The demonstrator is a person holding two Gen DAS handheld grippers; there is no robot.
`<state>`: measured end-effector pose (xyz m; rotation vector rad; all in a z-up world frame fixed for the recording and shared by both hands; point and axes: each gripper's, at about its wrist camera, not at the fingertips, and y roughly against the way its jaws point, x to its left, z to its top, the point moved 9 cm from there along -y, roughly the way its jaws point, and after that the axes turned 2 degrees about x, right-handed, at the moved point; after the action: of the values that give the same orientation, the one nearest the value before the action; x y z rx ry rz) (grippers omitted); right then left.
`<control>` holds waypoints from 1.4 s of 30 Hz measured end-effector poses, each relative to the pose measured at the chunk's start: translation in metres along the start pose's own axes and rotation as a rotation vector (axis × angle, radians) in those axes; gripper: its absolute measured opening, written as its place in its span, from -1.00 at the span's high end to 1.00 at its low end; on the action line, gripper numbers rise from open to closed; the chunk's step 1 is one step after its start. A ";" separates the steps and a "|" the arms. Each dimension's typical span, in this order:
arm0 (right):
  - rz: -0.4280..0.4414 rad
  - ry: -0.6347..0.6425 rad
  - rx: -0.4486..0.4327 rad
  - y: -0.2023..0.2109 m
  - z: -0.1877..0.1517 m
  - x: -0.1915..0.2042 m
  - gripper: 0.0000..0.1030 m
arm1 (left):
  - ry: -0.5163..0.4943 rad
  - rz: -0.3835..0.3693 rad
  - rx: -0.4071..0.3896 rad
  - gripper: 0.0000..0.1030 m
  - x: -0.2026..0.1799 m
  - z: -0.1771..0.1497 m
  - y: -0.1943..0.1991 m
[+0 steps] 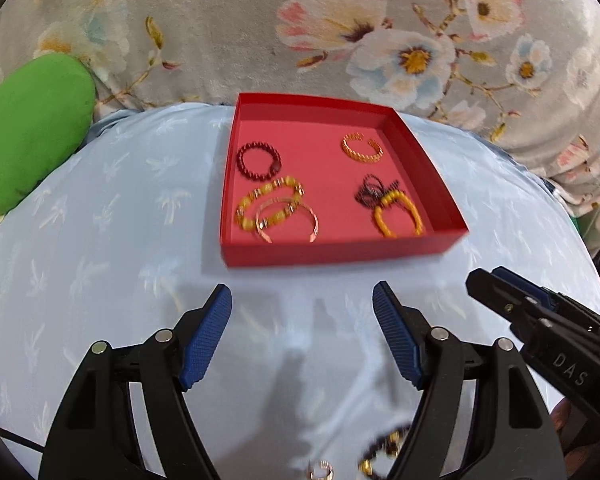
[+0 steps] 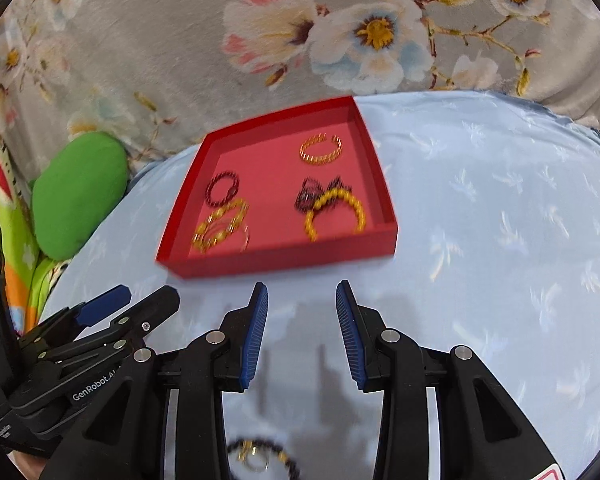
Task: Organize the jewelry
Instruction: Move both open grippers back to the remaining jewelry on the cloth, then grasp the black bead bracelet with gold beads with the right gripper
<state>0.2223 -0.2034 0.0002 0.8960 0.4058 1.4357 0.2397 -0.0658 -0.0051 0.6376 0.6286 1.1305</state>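
tray: shallow square red cardboard tray on pale blue palm-print cloth, just ahead of both tools
in tray: dark red bead bracelet, gold open cuff, yellow bead bracelet overlapped by thin gold bangle, orange bead bracelet touching black beaded tangle
loose: dark-and-gold bead piece plus small ring on cloth, under right tool
left tool: released, wide apart, nothing between
right tool: released, narrower gap, empty
risk: loose piece sits below the tools, easy to miss; thin cloth could bunch in a pinch; overlapped bracelets could snag if tray is bumped
unclear: loose pieces cut off by frame edge and blurred, kind uncertain; surface beneath cloth hidden
backdrop: grey floral fabric, green cushion
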 end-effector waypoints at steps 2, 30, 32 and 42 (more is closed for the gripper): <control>0.004 -0.003 0.016 0.008 -0.020 0.003 0.32 | -0.009 -0.005 0.008 -0.35 -0.002 -0.018 0.010; -0.092 0.058 0.110 0.012 -0.133 0.010 0.32 | 0.045 0.028 0.079 -0.35 0.031 -0.137 0.062; -0.098 0.063 0.117 0.008 -0.134 0.010 0.32 | 0.048 0.032 0.082 -0.35 0.033 -0.137 0.061; -0.154 0.102 0.102 0.003 -0.129 0.004 0.72 | 0.051 0.031 0.089 -0.35 0.034 -0.137 0.058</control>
<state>0.1274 -0.1633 -0.0770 0.8565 0.6163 1.3318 0.1138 0.0030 -0.0579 0.6985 0.7179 1.1558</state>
